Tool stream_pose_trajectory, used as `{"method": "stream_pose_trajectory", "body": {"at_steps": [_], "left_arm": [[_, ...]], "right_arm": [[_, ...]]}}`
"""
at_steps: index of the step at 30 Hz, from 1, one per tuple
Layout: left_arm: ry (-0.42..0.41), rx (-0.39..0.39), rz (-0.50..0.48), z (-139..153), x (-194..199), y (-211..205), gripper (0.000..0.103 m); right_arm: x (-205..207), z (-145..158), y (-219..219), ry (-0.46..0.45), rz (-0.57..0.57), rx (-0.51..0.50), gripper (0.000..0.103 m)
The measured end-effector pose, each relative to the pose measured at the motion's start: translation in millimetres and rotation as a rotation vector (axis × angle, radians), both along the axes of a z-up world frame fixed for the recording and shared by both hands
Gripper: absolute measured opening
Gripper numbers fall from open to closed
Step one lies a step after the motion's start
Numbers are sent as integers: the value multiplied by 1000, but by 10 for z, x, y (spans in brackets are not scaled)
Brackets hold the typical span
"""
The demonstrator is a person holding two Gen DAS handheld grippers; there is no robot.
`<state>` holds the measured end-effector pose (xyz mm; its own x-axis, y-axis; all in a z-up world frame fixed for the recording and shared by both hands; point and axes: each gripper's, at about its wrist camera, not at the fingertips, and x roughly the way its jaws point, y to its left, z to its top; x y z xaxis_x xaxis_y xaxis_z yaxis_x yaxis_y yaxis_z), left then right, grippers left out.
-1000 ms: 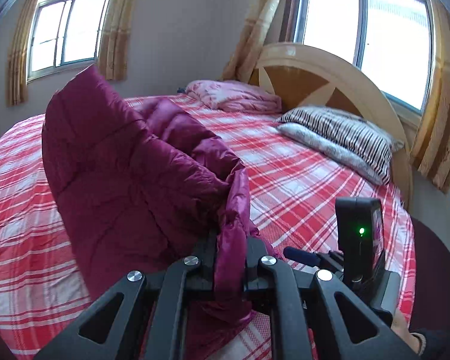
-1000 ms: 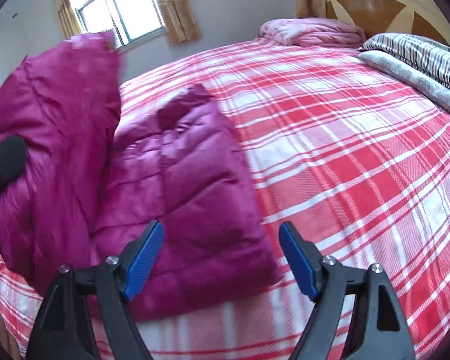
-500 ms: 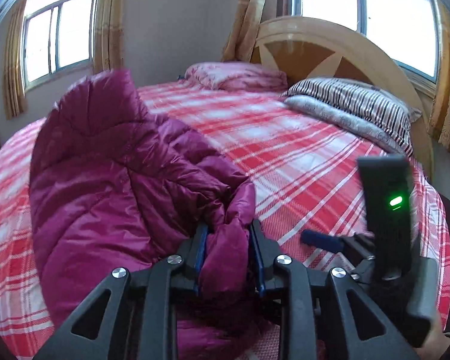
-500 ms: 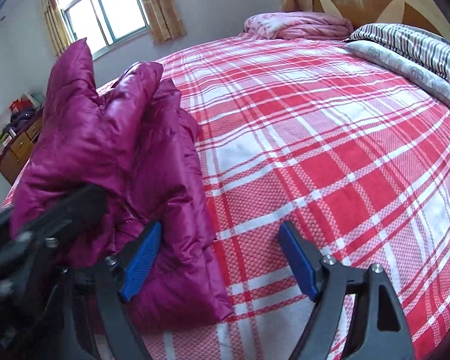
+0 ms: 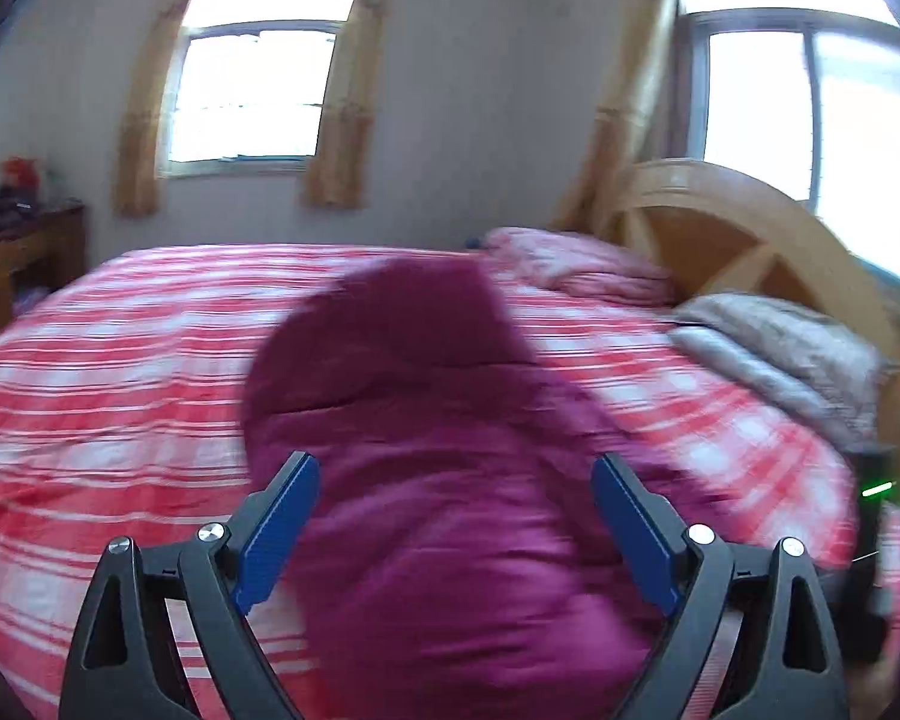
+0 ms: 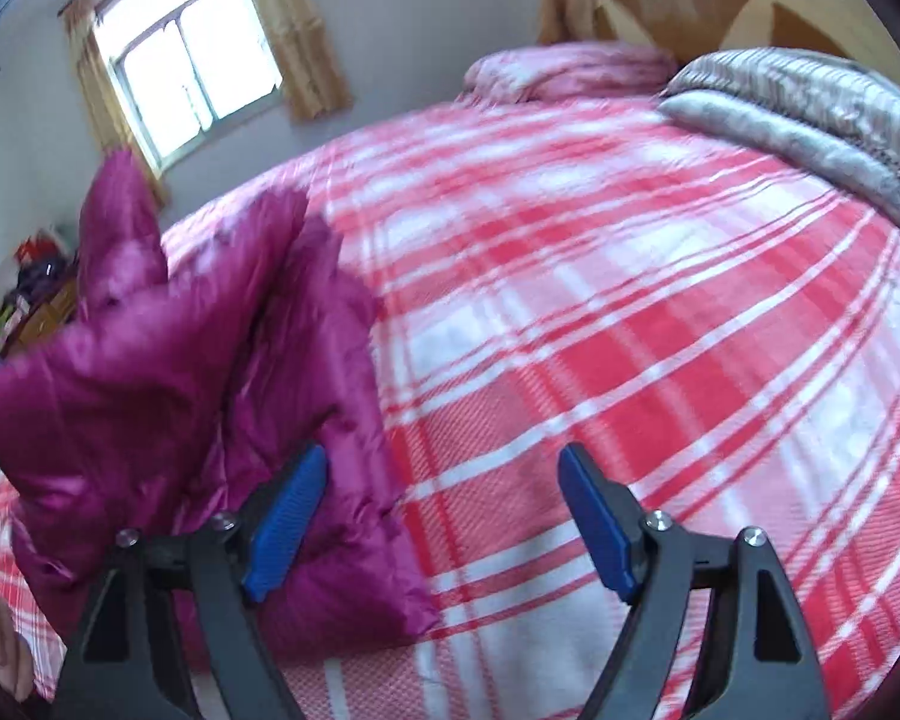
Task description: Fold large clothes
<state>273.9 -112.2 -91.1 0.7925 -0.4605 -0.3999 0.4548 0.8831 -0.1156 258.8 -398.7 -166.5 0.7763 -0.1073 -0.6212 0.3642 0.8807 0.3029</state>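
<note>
A magenta puffer jacket (image 5: 438, 480) lies bunched on the red-and-white plaid bed (image 5: 102, 372). My left gripper (image 5: 453, 486) is open and empty just above the jacket's near end; the view is motion-blurred. In the right wrist view the jacket (image 6: 198, 372) is folded over at the left, one part sticking up. My right gripper (image 6: 444, 492) is open and empty, its left finger (image 6: 288, 516) over the jacket's edge, its right finger (image 6: 594, 522) over bare bedspread.
A folded pink quilt (image 5: 576, 264) and striped grey pillows (image 5: 792, 354) lie by the wooden headboard (image 5: 750, 246). A wooden dresser (image 5: 12, 252) with clutter stands left of the bed. Bare bedspread (image 6: 660, 330) stretches right of the jacket.
My left gripper has opened and let go of the jacket, which has dropped onto the bed. The right gripper stayed open and shifted slightly.
</note>
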Motion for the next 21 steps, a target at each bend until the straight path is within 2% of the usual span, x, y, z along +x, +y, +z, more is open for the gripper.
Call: {"method": "stream_pose_trajectory", "body": {"at_steps": [2, 3, 5, 7, 9, 11, 12, 15, 18, 21], "left_arm": [[8, 15, 62, -116, 94, 128, 92], [55, 23, 89, -220, 192, 183, 92], [109, 11, 72, -361, 313, 157, 92], [103, 44, 51, -451, 335, 33, 92], [79, 70, 9, -473, 325, -131, 92], [65, 106, -23, -464, 320, -245, 92], [64, 113, -29, -453, 316, -259, 92], [75, 75, -17, -405, 281, -136, 92], [85, 35, 12, -424, 343, 9, 92], [115, 37, -14, -428, 505, -26, 92]], "right_arm": [[-99, 222, 35, -82, 4, 11, 82], [-135, 315, 76, -118, 11, 5, 82], [-178, 510, 209, -198, 65, 12, 82], [-156, 595, 351, -224, 127, 11, 82], [-56, 587, 512, -196, 212, -9, 80], [36, 478, 593, -138, 253, -21, 57], [61, 385, 569, -80, 250, -17, 39], [59, 153, 427, 12, 225, 3, 27], [41, -12, 350, 93, 236, 8, 27], [6, 88, 355, 98, 239, -22, 27]]}}
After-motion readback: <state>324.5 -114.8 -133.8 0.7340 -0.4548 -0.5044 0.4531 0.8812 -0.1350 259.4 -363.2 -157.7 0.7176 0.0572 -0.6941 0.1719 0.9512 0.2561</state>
